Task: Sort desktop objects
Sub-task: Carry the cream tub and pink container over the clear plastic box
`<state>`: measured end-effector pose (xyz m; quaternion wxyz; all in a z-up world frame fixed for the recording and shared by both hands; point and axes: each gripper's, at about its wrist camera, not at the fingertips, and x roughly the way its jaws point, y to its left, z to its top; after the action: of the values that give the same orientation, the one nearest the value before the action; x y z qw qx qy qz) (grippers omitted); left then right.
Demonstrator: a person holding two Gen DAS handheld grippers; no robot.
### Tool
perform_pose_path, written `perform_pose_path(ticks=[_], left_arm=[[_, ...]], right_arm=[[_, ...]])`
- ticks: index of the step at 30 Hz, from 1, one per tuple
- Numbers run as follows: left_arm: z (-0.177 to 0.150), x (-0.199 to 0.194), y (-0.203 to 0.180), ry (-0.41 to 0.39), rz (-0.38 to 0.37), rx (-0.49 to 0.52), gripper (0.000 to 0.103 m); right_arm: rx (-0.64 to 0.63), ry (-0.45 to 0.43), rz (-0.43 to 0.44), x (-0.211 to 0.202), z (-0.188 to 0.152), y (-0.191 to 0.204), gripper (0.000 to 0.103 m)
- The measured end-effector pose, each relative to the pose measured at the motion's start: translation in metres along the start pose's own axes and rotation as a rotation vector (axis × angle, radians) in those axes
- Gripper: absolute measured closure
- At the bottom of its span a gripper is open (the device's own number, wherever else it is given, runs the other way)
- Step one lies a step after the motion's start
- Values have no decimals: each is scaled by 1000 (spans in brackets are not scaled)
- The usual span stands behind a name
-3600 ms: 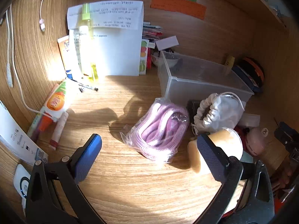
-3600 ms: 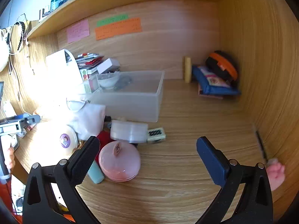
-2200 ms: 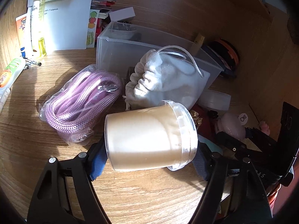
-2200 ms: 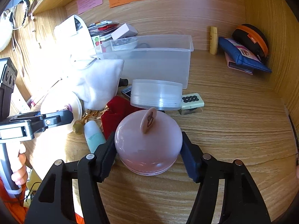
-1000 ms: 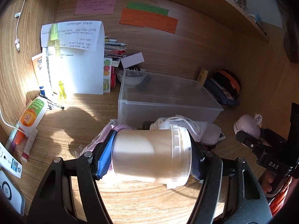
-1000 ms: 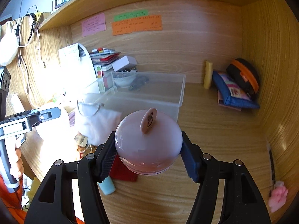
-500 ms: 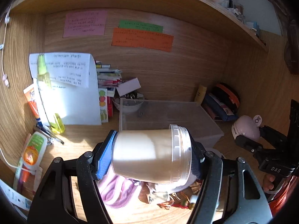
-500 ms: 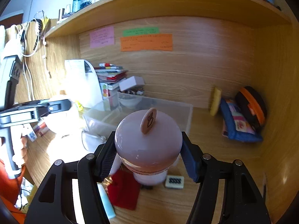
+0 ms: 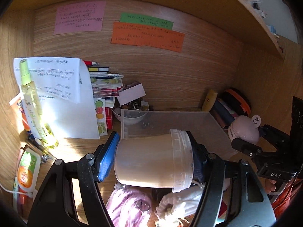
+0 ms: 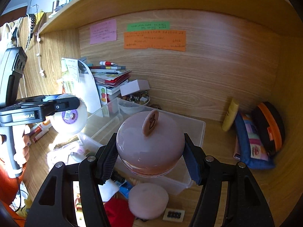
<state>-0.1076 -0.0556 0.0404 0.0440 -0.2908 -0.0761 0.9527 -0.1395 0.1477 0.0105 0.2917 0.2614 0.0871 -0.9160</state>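
Note:
My left gripper is shut on a cream plastic jar with a translucent lid, held sideways in the air in front of the clear plastic bin. In the right wrist view the right gripper is shut on a pink round case with a small tab on top, hanging over the bin's near wall. Each wrist view also catches the other hand. The pink case shows at the far right of the left view. The jar's stickered base shows at the left of the right view.
Below the grippers lie a purple rope bag, a white drawstring pouch, a pink disc and a red pouch. Papers, a spray bottle and books stand back left. A blue pouch and an orange-black case sit back right. A shelf runs overhead.
Both grippers have risen and moved toward the bin with their objects still held. The desk clutter has slid down in both views and the back wall's notes fill more of the picture.

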Motion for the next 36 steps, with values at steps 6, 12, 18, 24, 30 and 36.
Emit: perform_pose_path(ticks=[6, 12, 18, 24, 30, 36], left_arm=[[16, 18, -3, 17, -16, 12, 36], [26, 34, -7, 42, -19, 45, 36], [29, 62, -9, 127, -29, 65, 35], [28, 90, -11, 198, -4, 84, 36], [28, 114, -14, 278, -35, 78, 35], [21, 131, -25, 339, -14, 110, 36]], right_arm=[[2, 28, -5, 19, 11, -7, 43], [2, 68, -7, 37, 16, -15, 43], [-15, 135, -2, 59, 18, -24, 43], [-19, 188, 5, 81, 19, -35, 43], [-40, 253, 26, 101, 20, -38, 43], [-86, 311, 50, 118, 19, -31, 43]])
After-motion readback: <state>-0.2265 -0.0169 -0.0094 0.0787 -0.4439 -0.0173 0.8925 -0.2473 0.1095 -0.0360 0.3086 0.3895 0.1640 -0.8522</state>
